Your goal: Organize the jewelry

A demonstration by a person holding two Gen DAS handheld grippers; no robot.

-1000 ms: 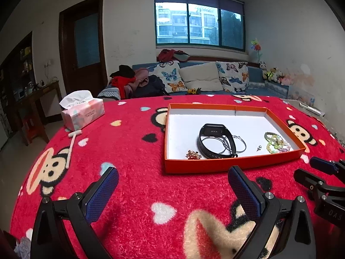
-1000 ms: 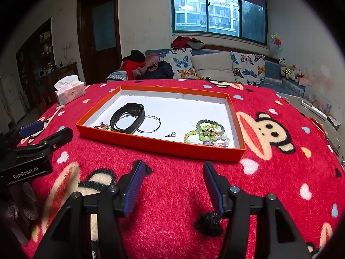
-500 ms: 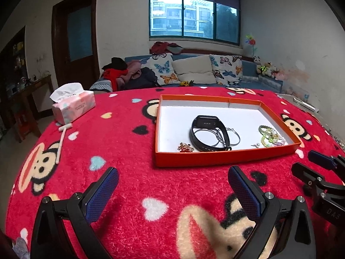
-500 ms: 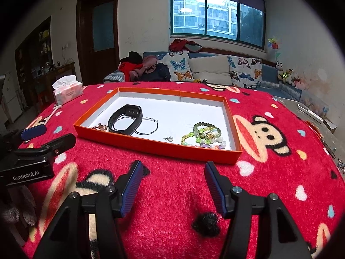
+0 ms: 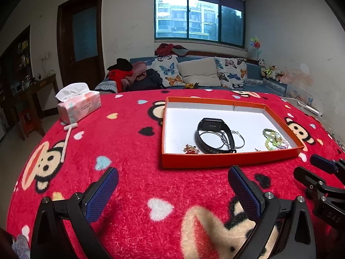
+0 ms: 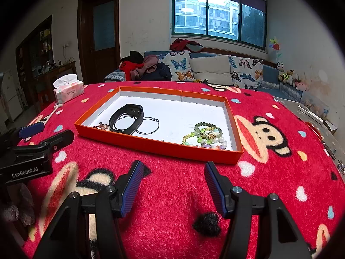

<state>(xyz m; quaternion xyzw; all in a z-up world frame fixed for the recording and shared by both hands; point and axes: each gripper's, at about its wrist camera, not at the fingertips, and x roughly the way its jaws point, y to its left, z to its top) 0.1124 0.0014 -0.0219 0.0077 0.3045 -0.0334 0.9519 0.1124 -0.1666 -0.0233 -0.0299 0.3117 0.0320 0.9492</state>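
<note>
An orange tray [image 5: 226, 160] [image 6: 159, 145] with a white floor lies on the red monkey-print cloth. In it are a black watch band [image 5: 212, 135] [image 6: 127, 118], thin hoop rings [image 5: 236, 139] [image 6: 148, 125], a small reddish trinket [image 5: 190, 149] [image 6: 101, 126] and green bead bracelets [image 5: 275, 139] [image 6: 204, 133]. My left gripper [image 5: 172, 186] is open and empty, in front of the tray's near wall. My right gripper [image 6: 173, 178] is open and empty, also short of the tray. Each gripper shows at the edge of the other's view.
A pink tissue box [image 5: 79, 104] [image 6: 68, 89] stands at the table's far left, with a white stick-like tool [image 5: 68, 139] beside it. A sofa with butterfly cushions [image 5: 200, 73] lies beyond the table. Small items lie off the table's right edge [image 6: 319, 118].
Both grippers have drawn back and risen slightly, so the tray sits a little farther away. Both stay open and empty. The tray's contents have not moved.
</note>
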